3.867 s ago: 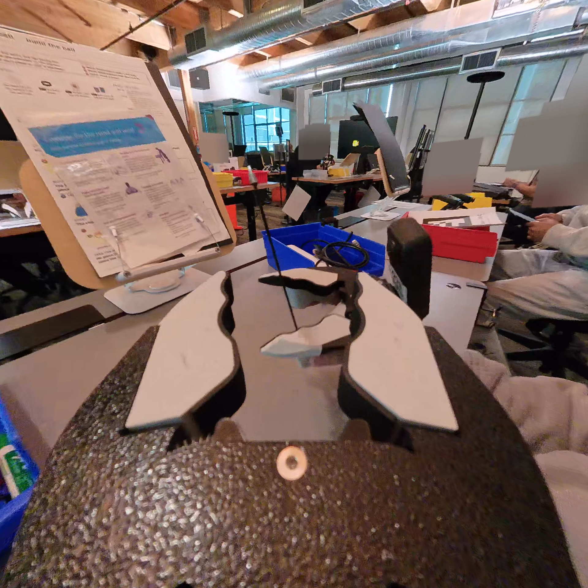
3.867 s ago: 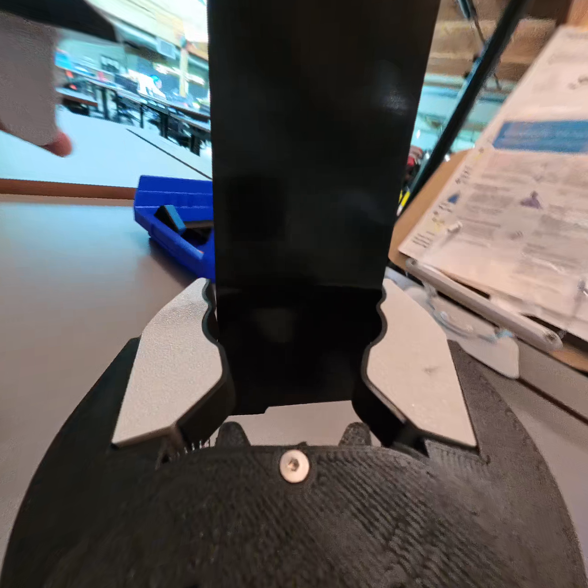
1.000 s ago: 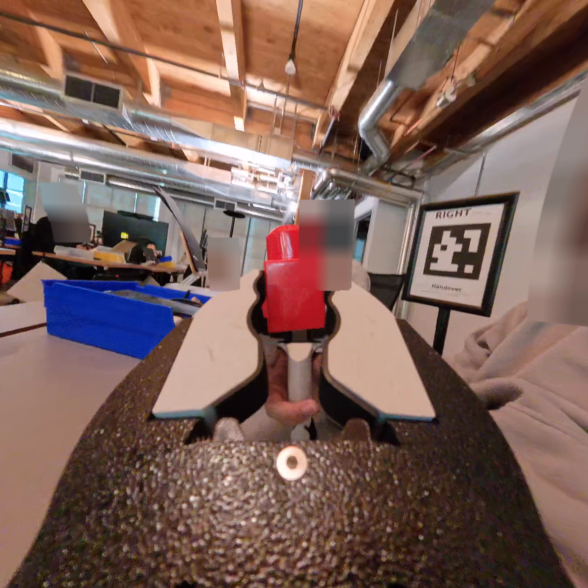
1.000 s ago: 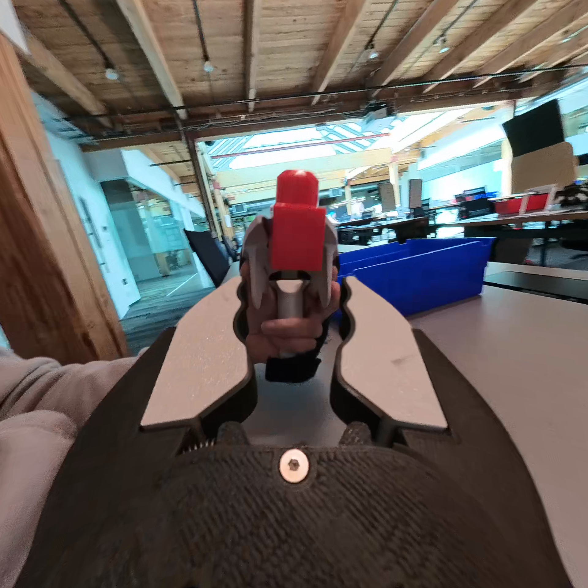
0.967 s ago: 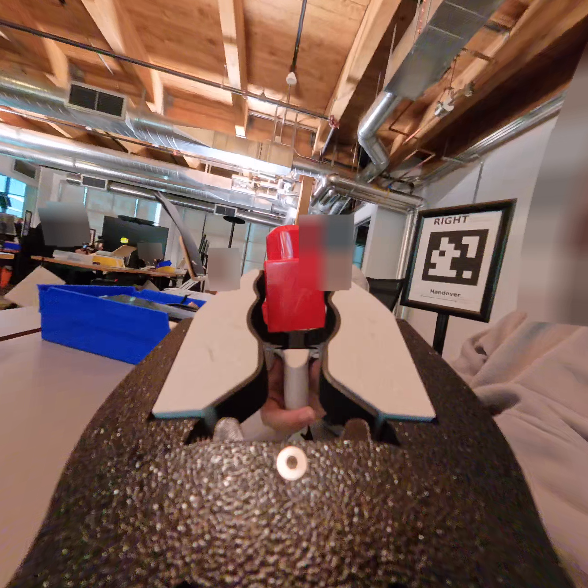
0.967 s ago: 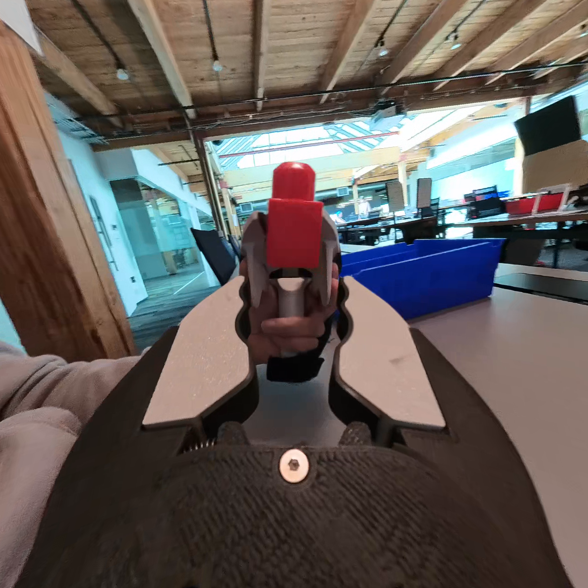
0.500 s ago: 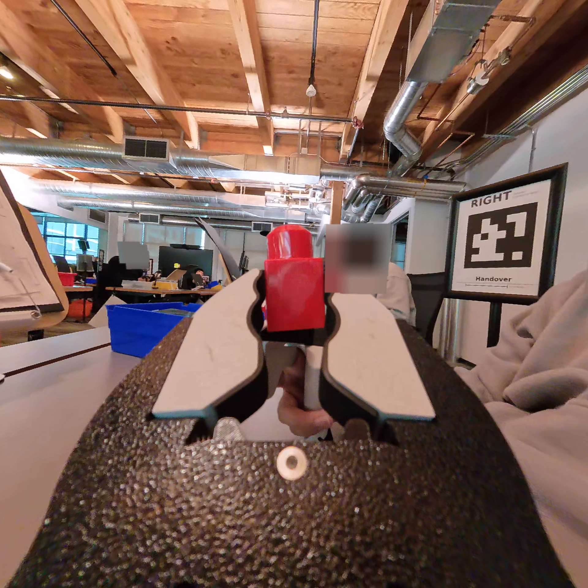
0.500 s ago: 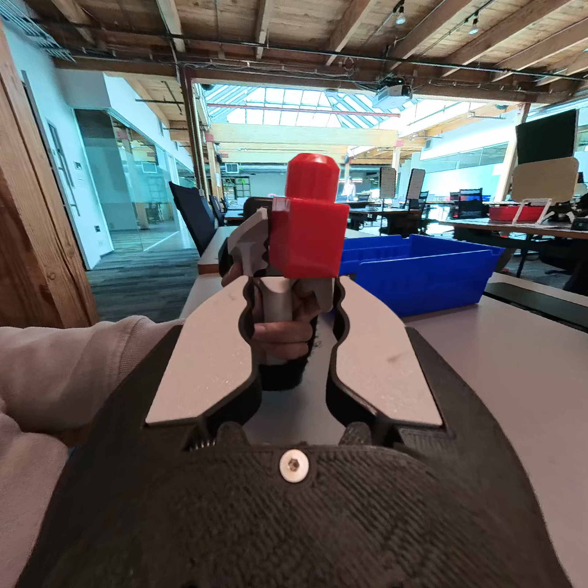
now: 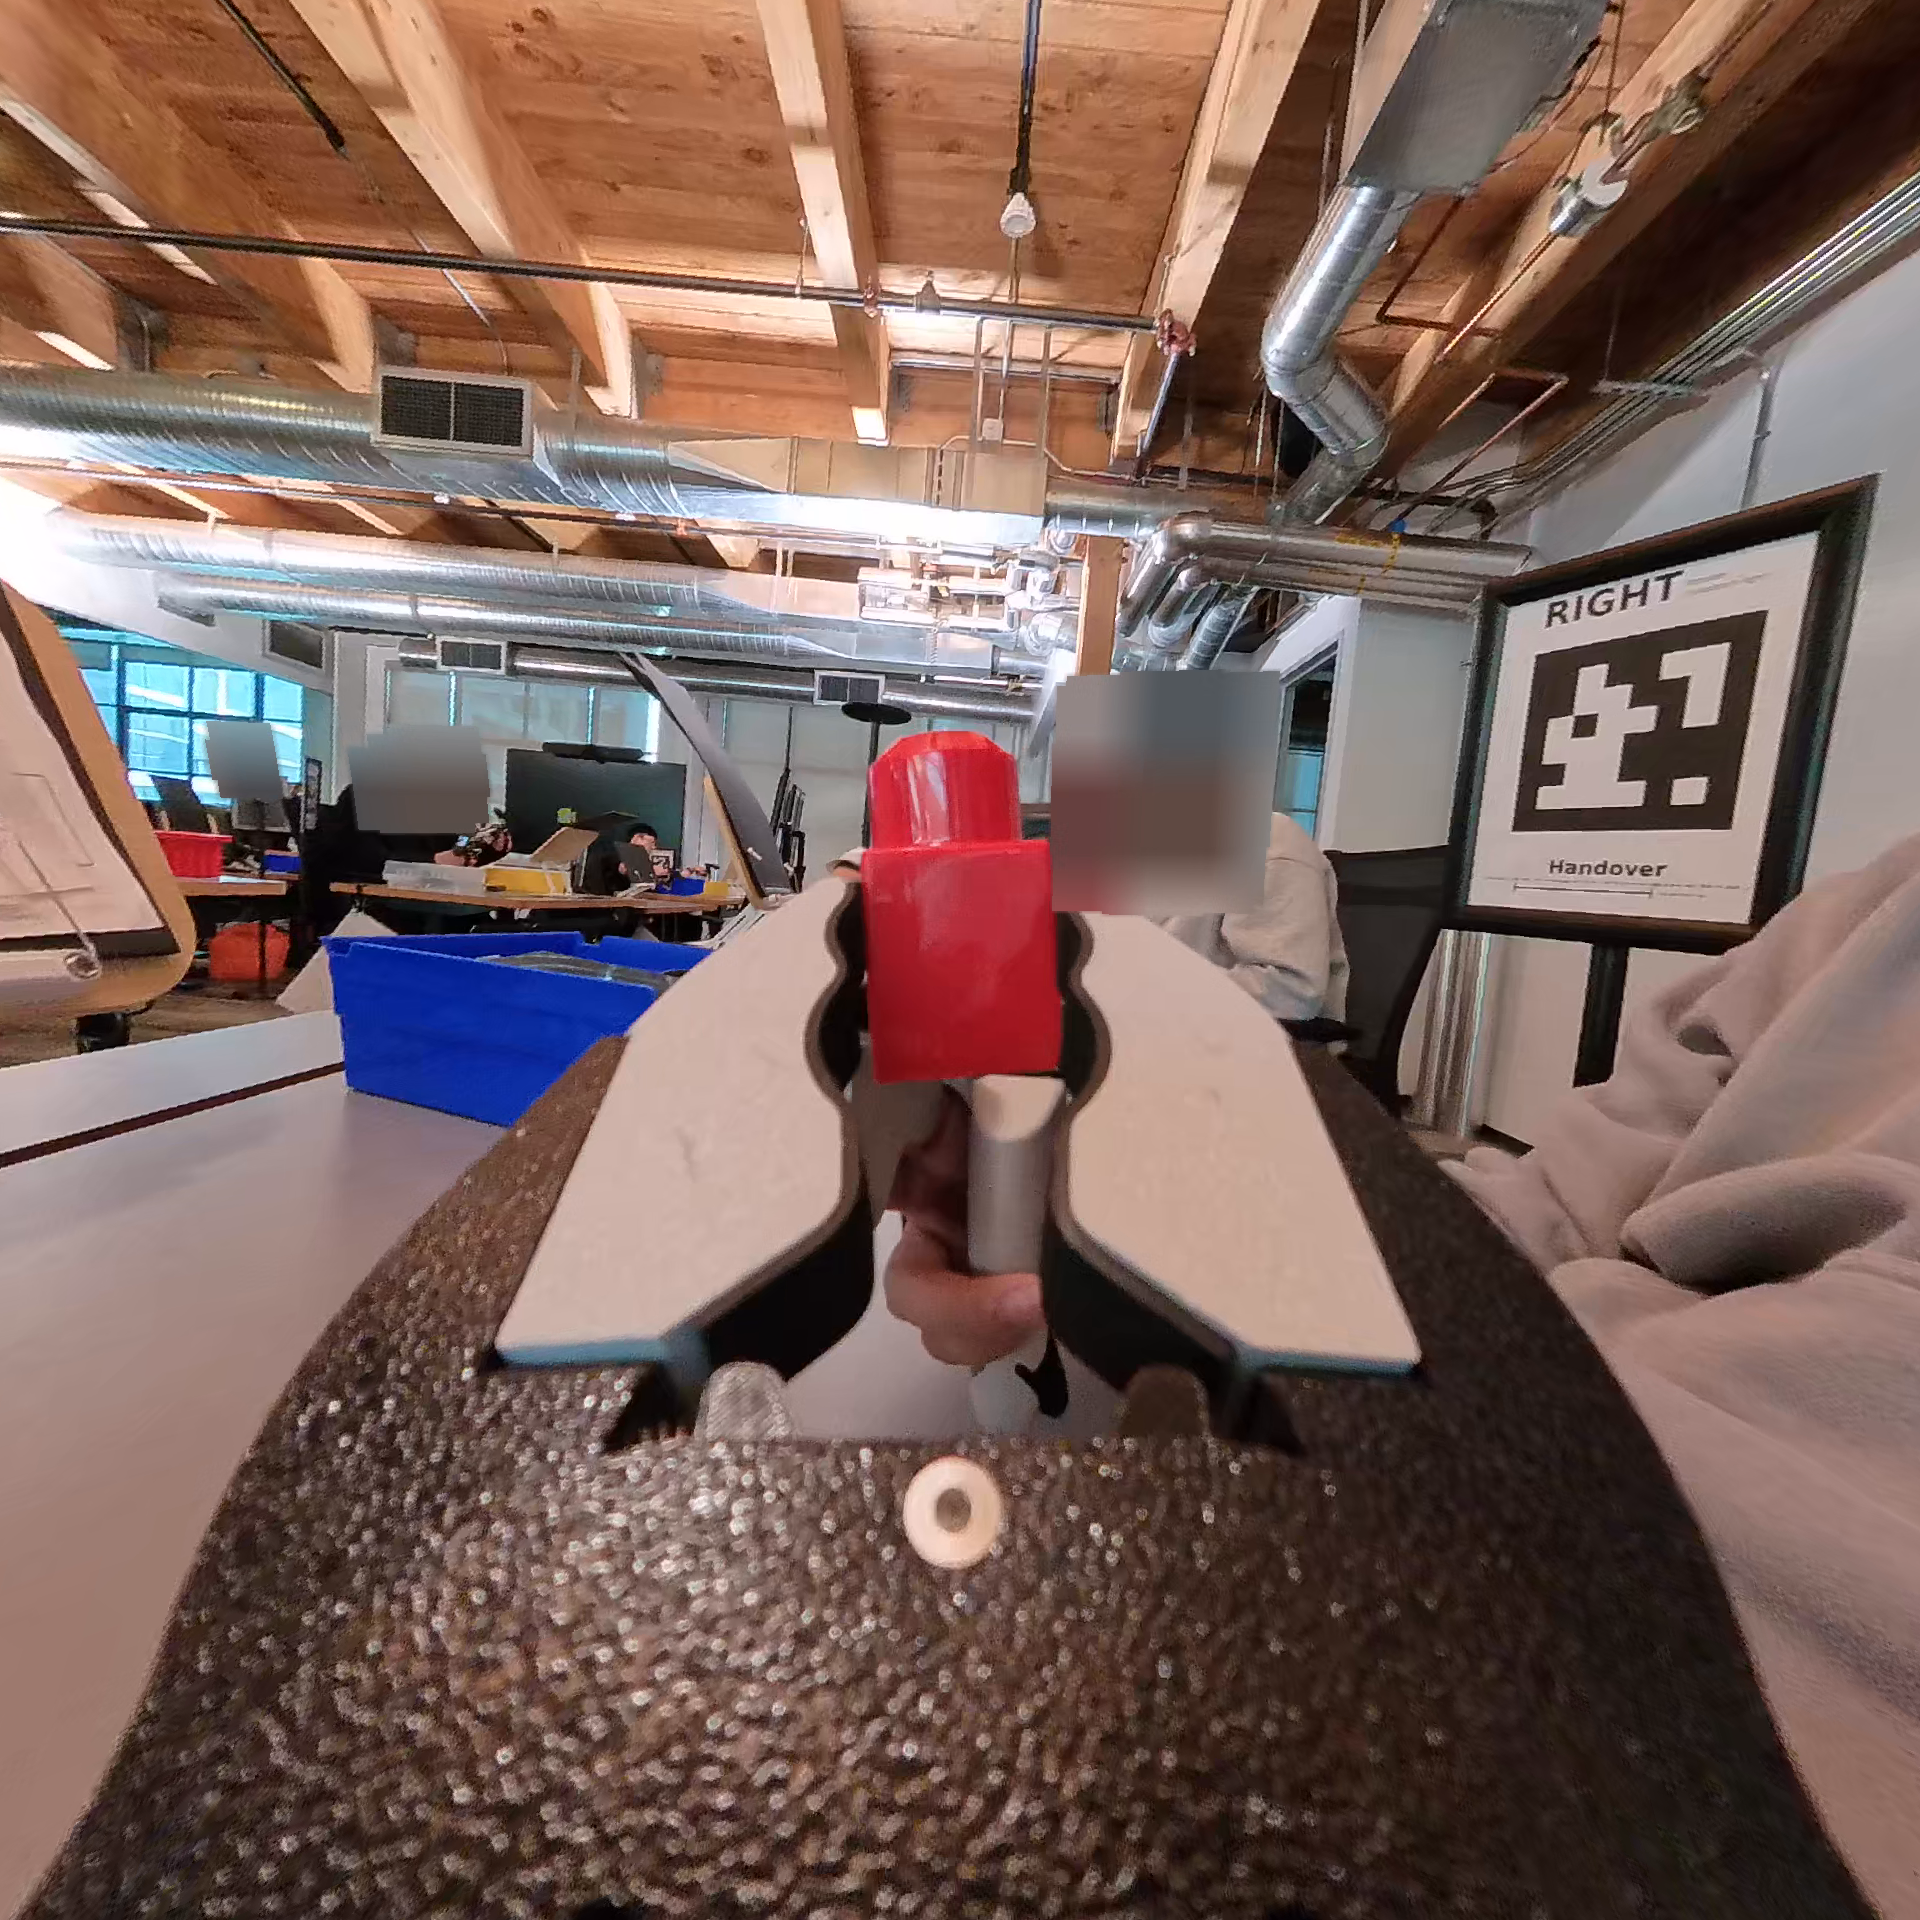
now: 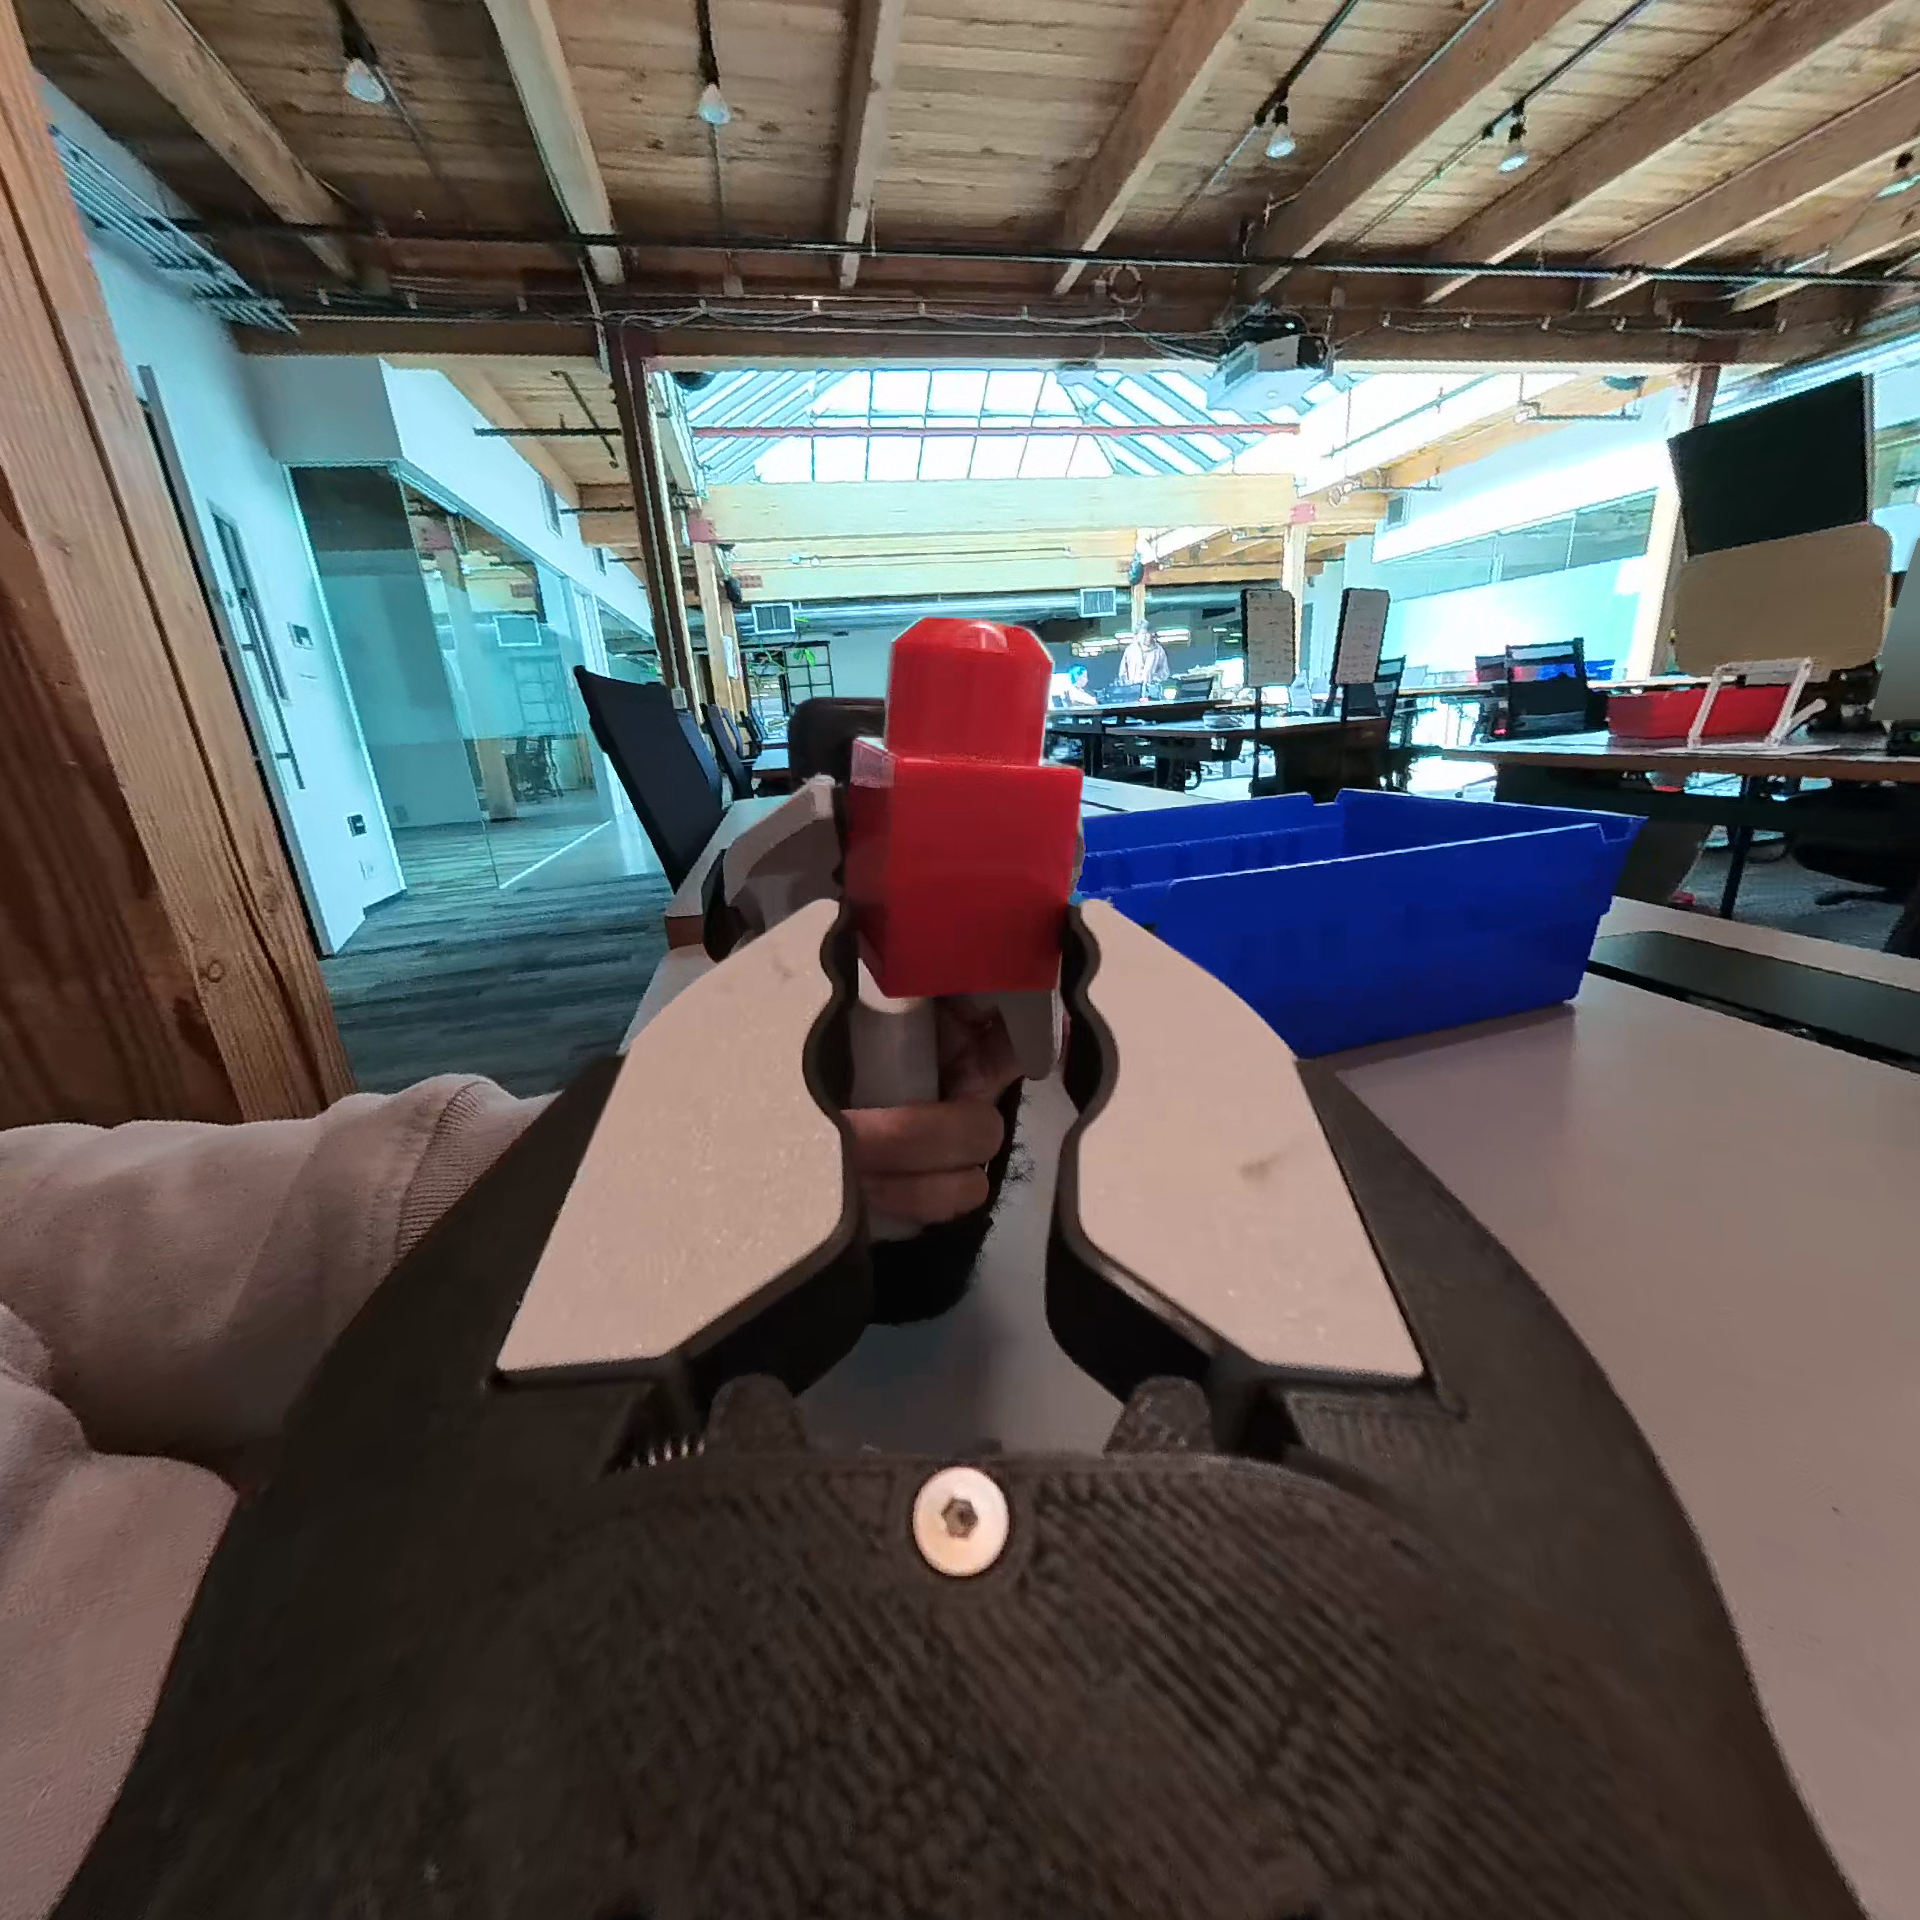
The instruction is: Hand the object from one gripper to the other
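Note:
A red block (image 9: 961, 987) with a round knob on top stands upright between the fingers of my left gripper (image 9: 961, 935), which is shut on it. In the right wrist view the same red block (image 10: 966, 883) sits between the fingertips of my right gripper (image 10: 961, 935), whose fingers touch both of its sides. The two grippers face each other with the block held in the air between them. The left gripper's grey fingers (image 10: 779, 862) show behind the block. A hand shows under the block in both views.
A blue bin (image 9: 468, 1029) stands on the grey table (image 9: 156, 1299); it also shows in the right wrist view (image 10: 1351, 914). A framed sign on a stand (image 9: 1642, 727) is at the right. A light sleeve (image 10: 156, 1247) and a wooden post (image 10: 104, 727) are at the left. The tips of both grippers are at nearly the same place.
The right gripper has moved in onto the block and its fingers have narrowed until they touch the block's sides. The left gripper has kept its hold and swung slightly.

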A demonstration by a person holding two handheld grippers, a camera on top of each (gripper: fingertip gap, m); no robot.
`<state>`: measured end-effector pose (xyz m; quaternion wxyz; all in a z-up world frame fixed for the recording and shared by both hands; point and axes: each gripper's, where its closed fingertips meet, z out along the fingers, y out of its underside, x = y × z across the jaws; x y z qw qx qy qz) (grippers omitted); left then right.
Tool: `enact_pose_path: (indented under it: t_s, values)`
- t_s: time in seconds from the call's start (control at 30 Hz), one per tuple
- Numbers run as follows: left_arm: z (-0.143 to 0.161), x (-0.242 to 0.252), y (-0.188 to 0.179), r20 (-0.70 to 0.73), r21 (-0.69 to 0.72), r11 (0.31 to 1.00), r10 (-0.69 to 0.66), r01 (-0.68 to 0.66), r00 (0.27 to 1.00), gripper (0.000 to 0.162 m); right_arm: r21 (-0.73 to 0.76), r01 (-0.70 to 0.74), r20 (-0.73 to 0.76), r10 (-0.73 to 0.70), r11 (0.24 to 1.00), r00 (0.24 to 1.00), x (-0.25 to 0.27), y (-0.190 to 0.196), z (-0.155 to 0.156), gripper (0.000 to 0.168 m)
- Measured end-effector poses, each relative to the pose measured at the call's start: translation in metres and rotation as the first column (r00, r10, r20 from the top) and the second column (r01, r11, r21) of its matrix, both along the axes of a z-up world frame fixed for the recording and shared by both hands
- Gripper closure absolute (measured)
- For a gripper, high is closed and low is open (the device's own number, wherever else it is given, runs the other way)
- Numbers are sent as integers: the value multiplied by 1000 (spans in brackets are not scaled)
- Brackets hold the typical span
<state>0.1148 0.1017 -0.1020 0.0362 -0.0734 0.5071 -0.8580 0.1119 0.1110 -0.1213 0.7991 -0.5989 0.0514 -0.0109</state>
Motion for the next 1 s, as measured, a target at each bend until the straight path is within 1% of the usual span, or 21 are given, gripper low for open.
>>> enact_pose_path:
  t_s: [0.1,0.23,0.3,0.37,0.43,0.47,0.5,0.53,0.57,0.63,0.67,0.73,0.8,0.83,0.87,0.9,0.93,0.97,1.0]
  values:
    - [-1,0,-2,6,9,1000,3,-3,1000,128,-10,14,21,-14,1000,1000,-1,2,-1,129]
    - [0,-2,-2,22,9,1000,6,-6,1000,127,-23,-4,17,4,1000,1000,-2,1,0,130]
    - [2,-3,-3,22,0,1000,-8,8,1000,128,-33,21,59,-19,999,998,-2,0,2,130]
    - [0,1,-2,6,7,1000,28,-28,1000,128,-51,108,123,-101,993,987,5,-2,2,131]
    - [-4,10,1,1,34,991,130,-130,992,129,-87,244,206,-222,966,953,17,-5,-2,131]
    - [-6,16,2,-7,46,983,178,-177,984,129,-107,335,261,-299,936,918,26,-7,-4,131]
    - [-7,20,2,-13,52,976,212,-211,977,129,-132,439,330,-378,889,865,36,-11,-7,131]
    - [-8,21,2,-19,56,972,228,-227,973,127,-154,537,410,-441,830,799,45,-16,-10,131]
    - [-9,22,1,-28,65,968,243,-240,970,121,-165,617,492,-478,769,728,51,-19,-13,131]
    - [-13,28,1,-49,107,954,285,-279,957,108,-168,721,623,-494,672,606,57,-22,-17,131]
    - [-17,32,0,-61,129,946,307,-297,950,101,-176,753,663,-489,634,567,60,-23,-19,131]
    - [-25,38,-4,-78,189,932,329,-310,941,98,-177,789,715,-474,588,514,62,-22,-22,131]
    - [-34,43,-8,-75,260,904,369,-339,926,98,-159,797,750,-453,583,482,58,-20,-20,131]
    - [-36,46,-8,-69,281,890,393,-360,917,102,-154,794,764,-438,588,473,55,-18,-20,131]
    - [-36,45,-7,-55,280,887,397,-367,916,109,-159,787,776,-417,596,472,53,-15,-22,131]
    - [-35,44,-7,-33,274,888,393,-370,919,122,-165,784,784,-402,599,472,51,-12,-24,131]
    - [-35,43,-5,-13,280,883,396,-377,918,124,-154,780,783,-406,606,471,50,-12,-23,132]
    - [-35,42,-5,2,290,881,391,-375,920,125,-148,759,762,-416,634,496,48,-11,-22,133]
    - [-34,40,-4,5,286,886,379,-365,925,125,-146,707,710,-425,691,562,43,-9,-20,131]
